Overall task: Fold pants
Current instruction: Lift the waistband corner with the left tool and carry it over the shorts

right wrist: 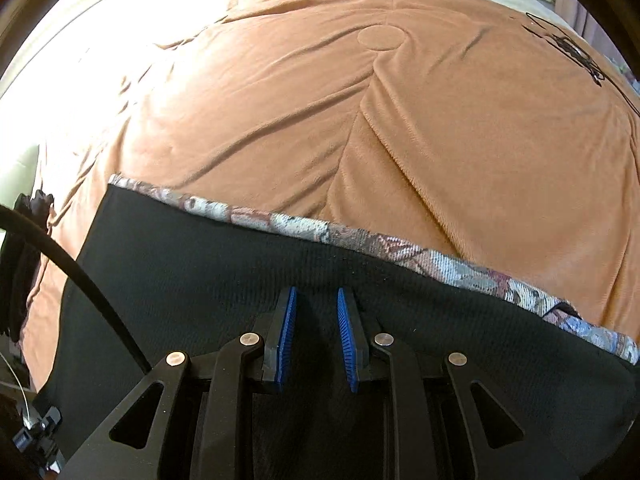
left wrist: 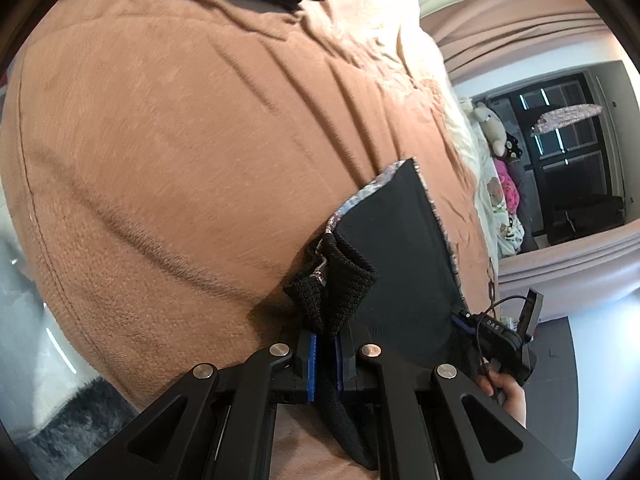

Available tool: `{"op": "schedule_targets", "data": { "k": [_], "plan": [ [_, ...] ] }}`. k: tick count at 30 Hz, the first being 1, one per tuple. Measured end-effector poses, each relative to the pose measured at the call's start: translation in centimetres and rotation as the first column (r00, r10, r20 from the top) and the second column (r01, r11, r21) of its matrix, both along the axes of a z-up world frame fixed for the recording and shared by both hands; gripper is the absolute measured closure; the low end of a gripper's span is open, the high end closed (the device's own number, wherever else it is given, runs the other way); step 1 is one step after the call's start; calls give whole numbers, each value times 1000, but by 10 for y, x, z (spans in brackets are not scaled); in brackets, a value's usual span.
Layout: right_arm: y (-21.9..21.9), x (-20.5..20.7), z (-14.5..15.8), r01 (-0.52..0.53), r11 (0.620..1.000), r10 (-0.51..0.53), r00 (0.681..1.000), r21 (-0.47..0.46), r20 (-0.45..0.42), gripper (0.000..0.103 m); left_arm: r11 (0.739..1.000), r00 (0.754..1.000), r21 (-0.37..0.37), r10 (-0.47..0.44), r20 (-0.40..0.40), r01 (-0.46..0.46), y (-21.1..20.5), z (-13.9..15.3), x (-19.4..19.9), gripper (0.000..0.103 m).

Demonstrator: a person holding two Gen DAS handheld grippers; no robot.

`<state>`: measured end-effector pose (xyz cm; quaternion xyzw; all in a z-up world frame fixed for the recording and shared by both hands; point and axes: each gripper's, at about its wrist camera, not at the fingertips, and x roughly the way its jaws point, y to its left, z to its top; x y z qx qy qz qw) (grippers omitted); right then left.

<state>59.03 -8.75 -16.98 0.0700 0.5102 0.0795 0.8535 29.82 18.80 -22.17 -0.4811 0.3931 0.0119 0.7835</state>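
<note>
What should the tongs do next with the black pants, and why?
Probably the right tongs should close on the pants. Their blue pads stand apart over the black cloth, pinching nothing, while the left tongs are shut on a bunched fold of the pants. The pants are spread flat on the orange blanket, so both sides likely need a grip before folding.

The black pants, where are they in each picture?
Left wrist view: the pants lie right of the middle, their bunched end pinched in the left gripper.
Right wrist view: the pants fill the lower half, under the right gripper, whose fingers stand apart.
Shared landmark: the flowery trim along the pants' edge, with the orange blanket beyond it.
</note>
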Motion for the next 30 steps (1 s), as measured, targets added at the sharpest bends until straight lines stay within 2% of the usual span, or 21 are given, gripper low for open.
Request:
{"op": "schedule_targets", "data": {
  "k": [3, 13, 23, 30],
  "plan": [
    [-1, -10, 5, -14, 999, 14, 1000, 34, 4, 85, 1000, 1000, 5, -11, 25, 11, -1, 11, 0, 97],
    [-1, -101, 26, -44, 984, 37, 998, 175, 41, 85, 995, 984, 57, -96, 150, 88, -20, 67, 10, 97],
    [8, -163, -12, -47, 974, 58, 998, 222, -40, 85, 979, 954, 114, -189, 232, 166, -49, 114, 26, 97],
    [6, -179, -13, -72, 959, 85, 996, 274, -36, 85, 958, 926, 162, -274, 261, 237, -81, 140, 39, 97]
  ]
}}
